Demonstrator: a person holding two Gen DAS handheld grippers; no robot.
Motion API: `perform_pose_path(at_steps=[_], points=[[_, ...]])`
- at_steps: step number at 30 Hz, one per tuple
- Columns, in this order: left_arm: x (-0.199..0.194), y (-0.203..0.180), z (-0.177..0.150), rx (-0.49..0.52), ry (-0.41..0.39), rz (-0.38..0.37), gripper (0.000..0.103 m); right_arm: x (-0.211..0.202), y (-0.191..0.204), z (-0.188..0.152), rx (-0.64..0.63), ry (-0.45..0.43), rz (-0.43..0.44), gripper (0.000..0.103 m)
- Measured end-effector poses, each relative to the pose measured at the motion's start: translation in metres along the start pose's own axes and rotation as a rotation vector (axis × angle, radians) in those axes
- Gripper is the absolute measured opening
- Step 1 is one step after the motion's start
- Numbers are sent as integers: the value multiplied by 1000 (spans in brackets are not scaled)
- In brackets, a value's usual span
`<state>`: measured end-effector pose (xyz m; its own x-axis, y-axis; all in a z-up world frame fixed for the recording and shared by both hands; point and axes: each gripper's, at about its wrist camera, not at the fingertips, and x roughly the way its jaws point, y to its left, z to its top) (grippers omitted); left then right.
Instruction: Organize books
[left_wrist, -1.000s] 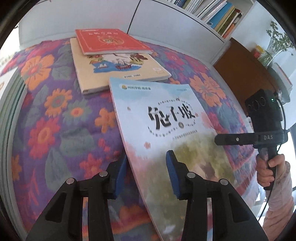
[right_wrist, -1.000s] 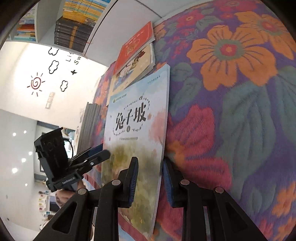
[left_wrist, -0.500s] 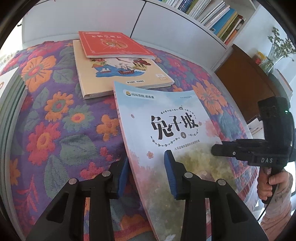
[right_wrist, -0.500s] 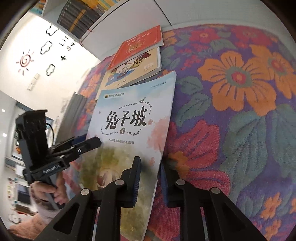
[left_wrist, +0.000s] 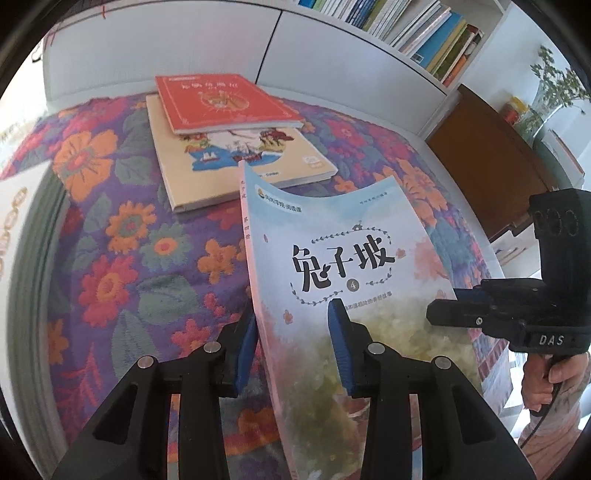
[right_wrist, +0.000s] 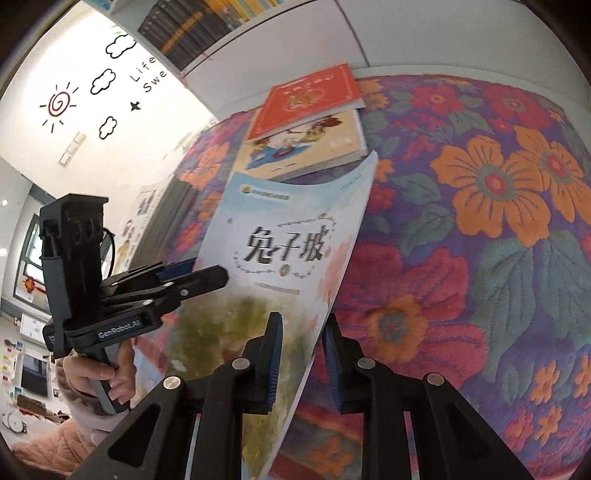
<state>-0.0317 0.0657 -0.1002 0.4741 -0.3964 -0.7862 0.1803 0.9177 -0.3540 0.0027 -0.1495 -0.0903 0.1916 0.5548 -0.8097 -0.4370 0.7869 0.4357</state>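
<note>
Left wrist view shows the pale-blue paperback (left_wrist: 354, 266), thin and already bowing, lifted off the floral-covered bench (left_wrist: 110, 258), left tool (left_wrist: 291, 343) and right tool (right_wrist: 301, 360) clamped at its opposite side edges; support both edges, since it looks light and floppy.

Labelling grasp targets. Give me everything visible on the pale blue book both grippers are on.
The pale blue book is a thin softcover: sky-blue top, green-yellow bottom, black Chinese title, a circled 4. It is lifted off the floral cloth, cover bowing, far edge over the tan book. The left gripper straddles its spine side and the right gripper its open edge, both shut on it.
</note>
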Motion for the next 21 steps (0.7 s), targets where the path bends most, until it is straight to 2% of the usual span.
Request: perform_pose_path(at_steps=[9, 21], points=[[-34, -2, 7, 19, -45, 20, 34, -14, 25, 1, -19, -13, 40, 22], [-80, -6, 12, 42, -109, 60, 34, -33, 70, 3, -78, -40, 45, 22]])
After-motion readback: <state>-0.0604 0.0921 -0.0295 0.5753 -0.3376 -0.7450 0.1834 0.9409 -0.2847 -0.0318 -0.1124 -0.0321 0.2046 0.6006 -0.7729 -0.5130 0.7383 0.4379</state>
